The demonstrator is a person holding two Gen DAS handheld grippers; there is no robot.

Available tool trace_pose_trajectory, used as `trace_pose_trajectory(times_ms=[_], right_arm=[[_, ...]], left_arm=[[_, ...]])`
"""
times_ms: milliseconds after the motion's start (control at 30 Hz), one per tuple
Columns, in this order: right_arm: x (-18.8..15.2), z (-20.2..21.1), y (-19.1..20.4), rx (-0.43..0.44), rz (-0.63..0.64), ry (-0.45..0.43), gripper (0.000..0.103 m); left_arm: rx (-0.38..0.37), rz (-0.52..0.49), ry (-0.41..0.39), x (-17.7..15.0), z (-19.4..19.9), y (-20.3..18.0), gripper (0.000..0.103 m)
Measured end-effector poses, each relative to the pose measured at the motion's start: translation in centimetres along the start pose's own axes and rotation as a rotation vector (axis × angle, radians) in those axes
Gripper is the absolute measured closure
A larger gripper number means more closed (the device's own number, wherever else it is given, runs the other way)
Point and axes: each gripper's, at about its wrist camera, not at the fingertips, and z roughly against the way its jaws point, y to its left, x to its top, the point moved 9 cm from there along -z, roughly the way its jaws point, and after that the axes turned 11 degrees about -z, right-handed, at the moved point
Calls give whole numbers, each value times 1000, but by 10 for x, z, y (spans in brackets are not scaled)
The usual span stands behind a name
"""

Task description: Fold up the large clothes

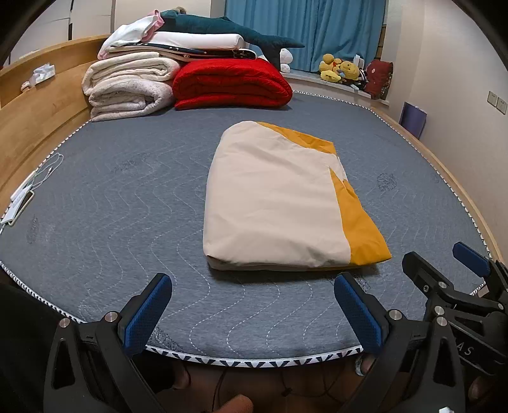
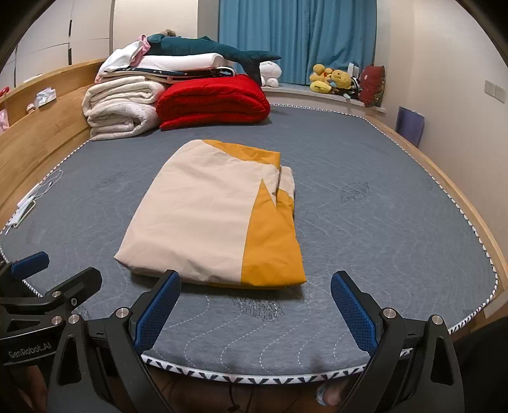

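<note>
While both grippers hang back over the near edge of the mattress (image 1: 95, 197), the work sits finished or nearly so.

Item: cream-and-mustard cover (image 1: 285, 197), folded into a thick rectangular bundle. Location: middle of the mattress, somewhat toward its near edge, well apart from both side edges. Condition: cream panel on top, mustard layer showing along the right side and far corner; edges fairly square, a lower layer peeping out at the near left corner.

Item: left gripper (image 1: 252, 313). Jaws spread wide, blue pads bare, nothing held. It hovers above the near edge, short of the bundle.

Item: right gripper (image 2: 255, 309). Jaws likewise wide apart and empty, level with the near edge, the bundle's near right corner just beyond it.

Other stock: folded red quilt (image 1: 231, 84) and cream blankets (image 1: 127, 85) stacked at the far left corner by the wooden headboard (image 1: 38, 111); plush shark (image 1: 228, 30) on top; phone and cable (image 1: 22, 197) at the left edge.

Step, as judged: folding appears complete, hands released. Next move would call either for a further halving, each gripper pinching a near corner and carrying it to the far edge of the bundle, or for squaring the stray lower layer.
</note>
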Motion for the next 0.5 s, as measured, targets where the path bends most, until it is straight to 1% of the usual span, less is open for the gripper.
trace_pose_trajectory(times_ms=[500], right_arm=[[0, 0, 0, 1, 0, 1, 8]], left_arm=[[-1, 1, -1, 1, -2, 0, 1]])
